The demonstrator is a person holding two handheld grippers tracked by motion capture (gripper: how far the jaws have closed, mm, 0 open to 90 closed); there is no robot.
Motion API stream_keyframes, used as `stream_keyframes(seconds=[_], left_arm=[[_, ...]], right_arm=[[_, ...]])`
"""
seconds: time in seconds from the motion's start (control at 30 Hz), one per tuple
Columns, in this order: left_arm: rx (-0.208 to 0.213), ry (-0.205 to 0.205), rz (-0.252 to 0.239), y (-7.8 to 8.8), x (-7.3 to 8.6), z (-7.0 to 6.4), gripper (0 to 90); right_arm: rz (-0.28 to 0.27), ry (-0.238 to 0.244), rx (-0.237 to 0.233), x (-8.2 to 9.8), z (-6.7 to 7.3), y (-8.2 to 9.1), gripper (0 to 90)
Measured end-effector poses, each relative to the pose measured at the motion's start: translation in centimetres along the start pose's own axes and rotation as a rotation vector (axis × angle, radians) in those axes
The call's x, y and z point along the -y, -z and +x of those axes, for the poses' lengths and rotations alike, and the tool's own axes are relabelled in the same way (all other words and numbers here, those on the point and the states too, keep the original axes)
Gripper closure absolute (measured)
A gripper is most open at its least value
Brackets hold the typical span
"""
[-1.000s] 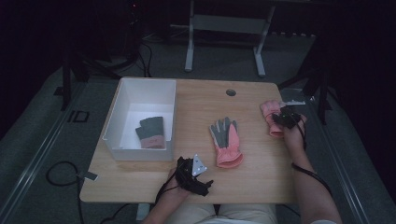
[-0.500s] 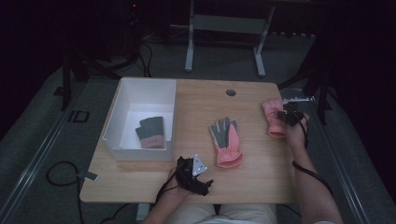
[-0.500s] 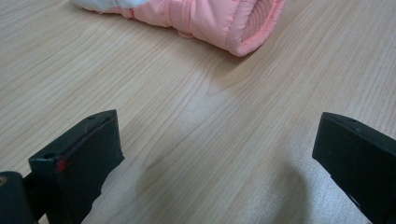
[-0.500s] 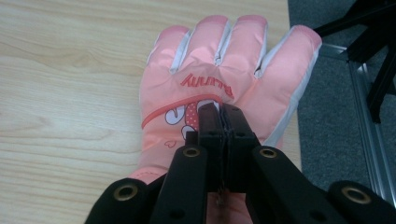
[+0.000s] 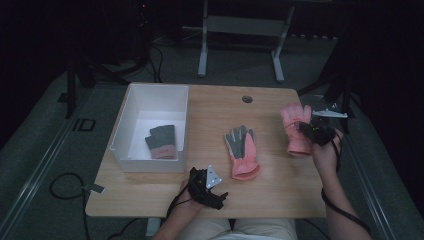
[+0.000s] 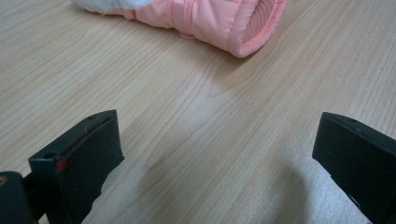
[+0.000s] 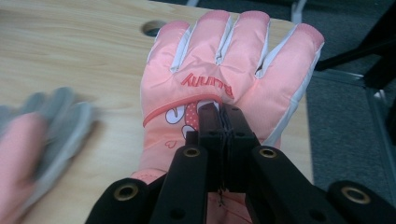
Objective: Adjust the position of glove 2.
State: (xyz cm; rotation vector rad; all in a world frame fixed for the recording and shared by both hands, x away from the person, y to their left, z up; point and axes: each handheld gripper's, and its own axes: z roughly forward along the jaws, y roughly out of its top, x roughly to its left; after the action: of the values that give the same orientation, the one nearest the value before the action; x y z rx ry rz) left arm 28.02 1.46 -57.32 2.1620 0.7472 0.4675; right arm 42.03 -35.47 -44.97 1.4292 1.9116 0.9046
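A dark room with stand legs and loose cables frames a pale wooden worktop [image 5: 280, 187], and the white bin [image 5: 131, 107] on its left part serves as the landmark here. Inside the bin lies a grey glove with a pink cuff [image 5: 161, 142]; just right of the bin, palm up, lies a second pink glove with a grey palm [image 5: 242, 152]; farthest from the bin, near the worktop's right edge, is the pink glove [image 7: 224, 88] now being taken. The right gripper [image 7: 219, 122] has just closed its fingers, and they are pressed together on a pinch of fabric on the back of that glove, just below the printed word. The glove's long axis runs away from the person, fingertips toward the far edge and the cable hole [image 5: 247, 99], cuff toward the person. The step looks like a lift and carry toward the bin; the pinch takes only the top layer, so I would raise it gently, let the cuff hang clear of the worktop, and pass above the middle glove without dragging it. The left gripper [image 6: 215, 154] rests low at the near edge, right of the bin's near corner, fingers spread wide over bare wood, ready to help if needed.
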Motion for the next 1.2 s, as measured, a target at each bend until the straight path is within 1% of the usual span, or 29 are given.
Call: stream_keyframes(seconds=[0.03,0.1,0.13,0.17,0.2,0.27,0.33,0.4,0.5,0.53,0.6,0.67,0.73,0.83,0.9,1.07,1.17,1.2], left_arm=[[-0.003,-0.001,-0.001,0.0,0.0,0.0,1.0],[-0.007,0.0,0.003,0.0,0.0,0.0,1.0],[-0.001,0.009,0.001,0.0,0.0,0.1,1.0],[-0.001,0.009,0.001,0.0,0.0,0.1,1.0],[-0.001,0.017,-0.009,0.1,0.0,0.1,1.0],[-0.001,0.018,-0.005,0.0,0.1,0.1,1.0],[-0.003,0.012,-0.002,0.0,0.0,0.1,1.0],[-0.006,0.014,-0.005,0.0,0.0,0.1,1.0],[-0.009,0.013,-0.002,-0.1,0.1,0.1,1.0],[-0.008,0.011,-0.001,0.0,0.1,0.1,1.0],[-0.007,0.009,-0.005,0.0,0.0,0.1,1.0],[-0.005,0.01,-0.001,-0.1,0.0,0.1,1.0],[-0.005,0.01,-0.004,0.0,0.0,0.1,1.1],[-0.005,0.011,-0.005,0.0,0.1,0.1,1.0],[-0.004,0.011,-0.007,0.0,0.1,0.0,1.0],[-0.004,0.002,0.002,0.0,0.0,0.0,1.0],[-0.002,-0.001,-0.001,0.0,0.0,0.0,1.0],[-0.001,-0.002,0.0,0.0,0.0,0.0,1.0]], right_arm=[[0.003,0.008,-0.009,0.3,0.5,0.6,88.1],[0.001,0.033,0.002,0.9,1.4,1.6,88.1],[0.016,0.035,0.0,1.3,1.9,2.1,88.1],[0.014,0.033,-0.001,1.6,2.1,2.4,88.1],[0.018,0.025,-0.004,2.1,2.5,2.8,88.1],[0.025,0.012,-0.005,3.0,3.2,3.2,88.1],[0.035,-0.009,-0.007,3.9,3.7,3.4,88.1],[0.039,-0.026,-0.005,4.6,4.2,3.4,88.1],[0.057,-0.016,0.014,5.5,4.9,2.8,88.1],[0.067,-0.02,0.018,5.8,5.0,2.3,88.1],[0.071,-0.03,0.024,6.1,5.0,1.9,88.1],[0.08,-0.045,0.018,6.3,4.9,1.1,88.1],[0.094,-0.049,0.031,6.6,4.7,0.3,88.1],[0.112,-0.067,0.032,7.0,4.4,-0.7,88.0],[0.128,-0.079,0.023,7.2,4.2,-1.3,88.0],[0.133,-0.079,0.012,7.7,4.2,-2.1,87.3],[0.135,-0.07,0.009,7.7,4.2,-2.3,86.3],[0.136,-0.06,0.003,7.7,4.2,-2.3,84.3]])
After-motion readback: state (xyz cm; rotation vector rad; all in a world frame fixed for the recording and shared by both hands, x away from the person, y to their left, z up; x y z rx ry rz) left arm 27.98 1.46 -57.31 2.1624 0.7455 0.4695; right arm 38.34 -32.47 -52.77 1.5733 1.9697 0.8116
